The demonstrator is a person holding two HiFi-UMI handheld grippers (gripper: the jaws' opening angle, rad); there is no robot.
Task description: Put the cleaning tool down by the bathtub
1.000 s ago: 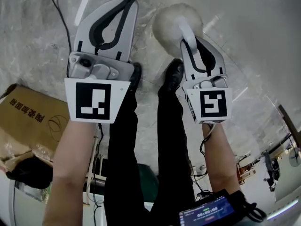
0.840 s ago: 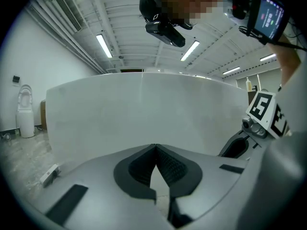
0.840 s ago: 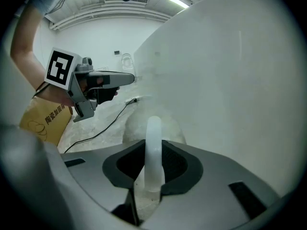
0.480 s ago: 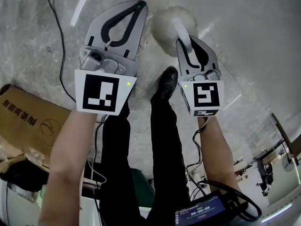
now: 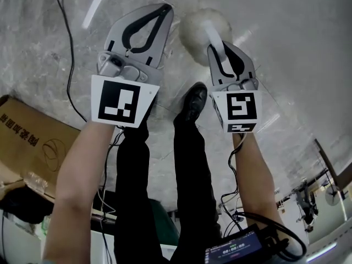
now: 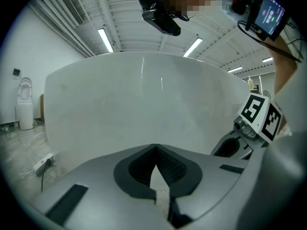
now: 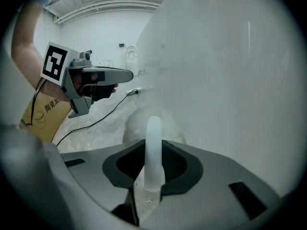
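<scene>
Though partly behind right gripper (image 5: 219,48), cleaning tool (image 5: 197,28) between its jaws.

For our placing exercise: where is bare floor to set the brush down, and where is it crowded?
Free: the floor strip between the bathtub wall and the cable, ahead of the brush. Crowded: around the shoe, and leftward by the cable and cardboard box.

The grey marbled floor (image 5: 44,32) carries a cardboard box (image 5: 27,147) at eight o'clock. A black cable (image 5: 70,70) trails down from eleven o'clock. A black shoe (image 5: 192,100) stands near the centre, and the white bathtub (image 5: 308,32) at two o'clock.
</scene>
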